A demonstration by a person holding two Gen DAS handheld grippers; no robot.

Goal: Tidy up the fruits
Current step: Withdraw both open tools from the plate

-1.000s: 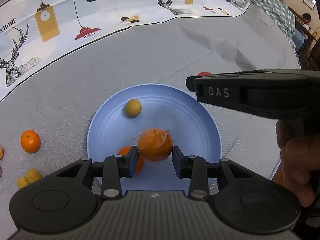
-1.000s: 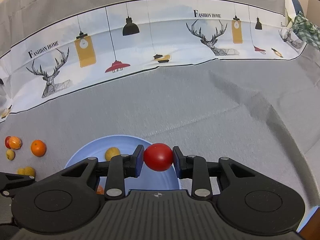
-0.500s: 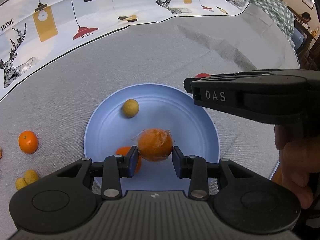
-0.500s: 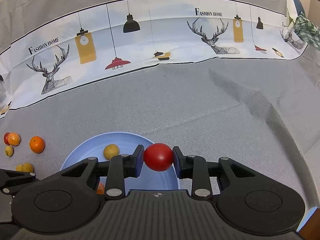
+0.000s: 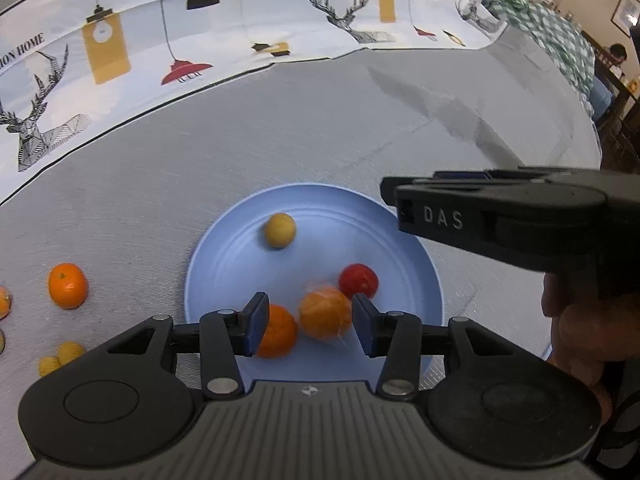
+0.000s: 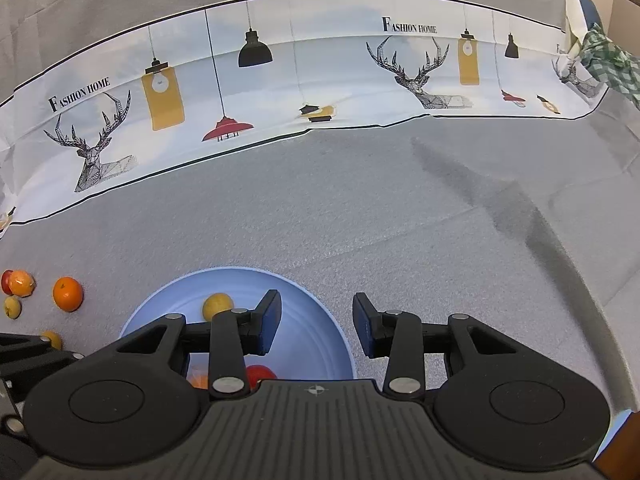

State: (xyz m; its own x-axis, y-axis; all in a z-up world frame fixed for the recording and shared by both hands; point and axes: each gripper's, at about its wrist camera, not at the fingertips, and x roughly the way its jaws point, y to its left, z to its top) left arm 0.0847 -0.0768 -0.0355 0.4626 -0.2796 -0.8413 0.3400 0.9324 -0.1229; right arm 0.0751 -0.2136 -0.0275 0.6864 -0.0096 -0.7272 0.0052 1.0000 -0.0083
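Grey cloth covers the tabletop (image 6: pixel 360 216); along its far edge runs a white printed banner (image 6: pixel 320 80) with stags, hanging lamps and the words "FASHION HOME", read twice in the right wrist view. A green checked cloth (image 5: pixel 536 28) lies bunched at the far right corner. Blue plate (image 5: pixel 224 264) sits toward the near edge, roughly mid-table. Right gripper (image 6: pixel 316 320) hangs above the plate's right rim, jaws wide apart, holding nothing; from the left wrist view its black side carries raised letters "DAS" and it blocks the plate's far right rim. Left gripper (image 5: pixel 306 330) is low over the plate's near part, jaws parted with clear gaps, gripping nothing. Between those jaws a plastic-wrapped orange (image 5: pixel 325 316) rests on the plate, touching a bare orange (image 5: pixel 278 332) just to its left, which the left pad partly hides. Red tomato (image 5: pixel 358 281) lies just behind the wrapped one, on the plate. A small yellow fruit (image 5: pixel 280 230) sits apart near the plate's far side. Off the plate, toward the left edge: a loose orange (image 5: pixel 67 285), two small yellow fruits (image 5: pixel 60 358) together, and further left a red and orange cluster (image 6: pixel 18 282), too small to name.
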